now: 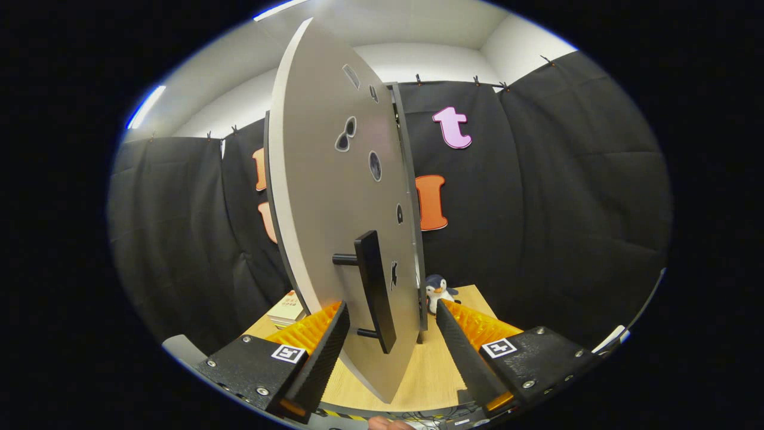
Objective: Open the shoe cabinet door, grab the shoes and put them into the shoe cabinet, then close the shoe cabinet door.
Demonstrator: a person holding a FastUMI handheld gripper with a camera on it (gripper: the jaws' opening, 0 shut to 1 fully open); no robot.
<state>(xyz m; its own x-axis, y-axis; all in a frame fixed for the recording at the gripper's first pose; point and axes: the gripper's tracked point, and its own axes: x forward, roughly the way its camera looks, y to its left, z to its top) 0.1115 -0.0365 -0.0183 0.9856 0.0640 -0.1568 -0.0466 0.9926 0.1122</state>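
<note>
The shoe cabinet door [325,197], a pale grey panel with small dark cut-outs, stands swung partly open and edge-on to me, reaching from the table up past the fingers. Its black bar handle [376,289] sticks out toward me, standing upright between my two fingers. My gripper [391,328] is open, with the door's lower edge and the handle in the gap and neither finger pressing on them. The cabinet body [410,197] shows as a thin edge right behind the door. No shoes are seen.
A wooden table [430,370] lies below the door. A small penguin toy [439,292] sits on it just beyond the right finger. A stack of books [287,309] lies beyond the left finger. Black cloth walls surround the booth. A hand [388,423] shows at the bottom.
</note>
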